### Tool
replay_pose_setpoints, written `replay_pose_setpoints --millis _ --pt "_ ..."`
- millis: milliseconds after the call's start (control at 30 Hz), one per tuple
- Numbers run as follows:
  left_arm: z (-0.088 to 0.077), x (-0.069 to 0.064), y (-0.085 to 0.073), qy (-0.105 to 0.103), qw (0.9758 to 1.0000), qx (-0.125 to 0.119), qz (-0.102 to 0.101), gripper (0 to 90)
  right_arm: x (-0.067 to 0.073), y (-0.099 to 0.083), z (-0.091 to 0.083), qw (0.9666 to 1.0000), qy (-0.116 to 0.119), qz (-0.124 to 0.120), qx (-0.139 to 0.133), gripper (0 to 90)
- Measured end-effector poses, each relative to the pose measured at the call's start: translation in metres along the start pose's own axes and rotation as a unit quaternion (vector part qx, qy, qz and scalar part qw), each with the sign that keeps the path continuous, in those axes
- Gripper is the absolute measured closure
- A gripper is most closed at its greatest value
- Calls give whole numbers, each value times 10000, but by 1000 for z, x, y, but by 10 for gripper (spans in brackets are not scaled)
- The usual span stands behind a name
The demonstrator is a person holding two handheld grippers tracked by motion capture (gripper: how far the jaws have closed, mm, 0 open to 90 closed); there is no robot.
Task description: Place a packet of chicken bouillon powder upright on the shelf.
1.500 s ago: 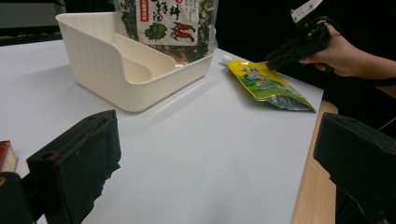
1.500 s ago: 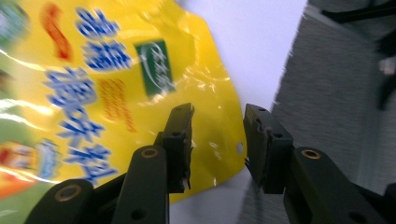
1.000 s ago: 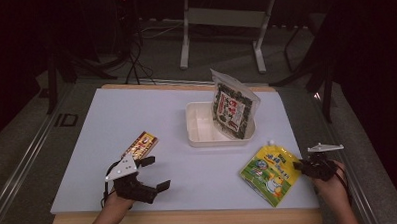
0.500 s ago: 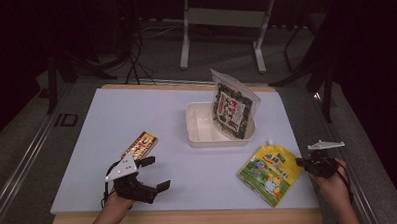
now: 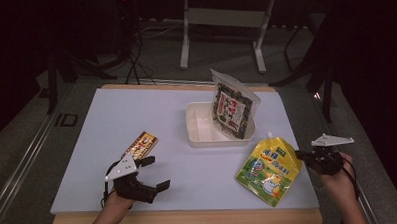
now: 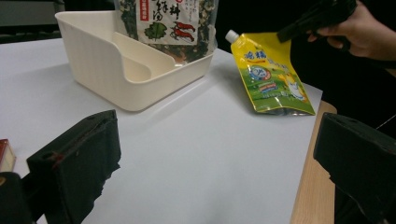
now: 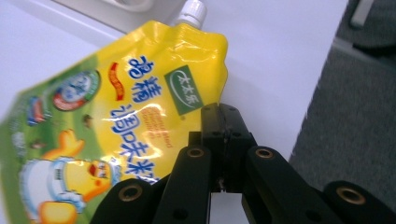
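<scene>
The right claw (image 5: 302, 155) is pinching the edge of the yellow pouch (image 5: 268, 169) at lower right, lifting begun, not yet in the white tray (image 5: 197, 134); left claw (image 5: 151, 172) spread.

1. High view: the desk (image 5: 136, 119) is lit from above and reads pale bluish-white, while the room behind and both sides fall into near black.
2. Shadows there are soft and short; the tray (image 5: 202, 137) throws only a faint one on the desk.
3. The high view is grainy and slightly soft, and fine print on the packets cannot be read.
4. Left gripper view: the near jaws are blurred and dark, the tray and yellow pouch (image 6: 271, 74) sharper, the background black.
5. Right gripper view: glare streaks cross the pouch, its lower left is out of focus, and the white desk is nearly blown out.
</scene>
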State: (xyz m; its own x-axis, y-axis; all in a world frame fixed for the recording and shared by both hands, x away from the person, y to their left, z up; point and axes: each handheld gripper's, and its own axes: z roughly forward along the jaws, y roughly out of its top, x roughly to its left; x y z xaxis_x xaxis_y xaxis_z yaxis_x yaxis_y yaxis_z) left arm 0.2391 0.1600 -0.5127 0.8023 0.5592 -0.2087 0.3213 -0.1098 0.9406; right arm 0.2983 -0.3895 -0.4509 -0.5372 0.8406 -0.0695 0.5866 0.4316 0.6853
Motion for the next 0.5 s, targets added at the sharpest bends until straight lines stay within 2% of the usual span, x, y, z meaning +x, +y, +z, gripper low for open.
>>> replay_pose_setpoints --millis 33,167,333,367,500 --pt "0 0 0 0 10000 5 6 8 8 6 -9 9998 33 -108 -144 900" --pt "0 0 0 6 10000 -11 -9 8 21 16 -26 9989 100 -272 -377 900" --pt "1 -1 0 -16 10000 4 -5 8 38 25 -39 9971 199 -550 -484 900" --pt "1 -1 0 -16 10000 4 -5 8 38 25 -39 9971 199 -550 -484 900" --pt "1 -1 0 -18 10000 12 6 8 54 31 -51 9946 325 -752 -643 900"
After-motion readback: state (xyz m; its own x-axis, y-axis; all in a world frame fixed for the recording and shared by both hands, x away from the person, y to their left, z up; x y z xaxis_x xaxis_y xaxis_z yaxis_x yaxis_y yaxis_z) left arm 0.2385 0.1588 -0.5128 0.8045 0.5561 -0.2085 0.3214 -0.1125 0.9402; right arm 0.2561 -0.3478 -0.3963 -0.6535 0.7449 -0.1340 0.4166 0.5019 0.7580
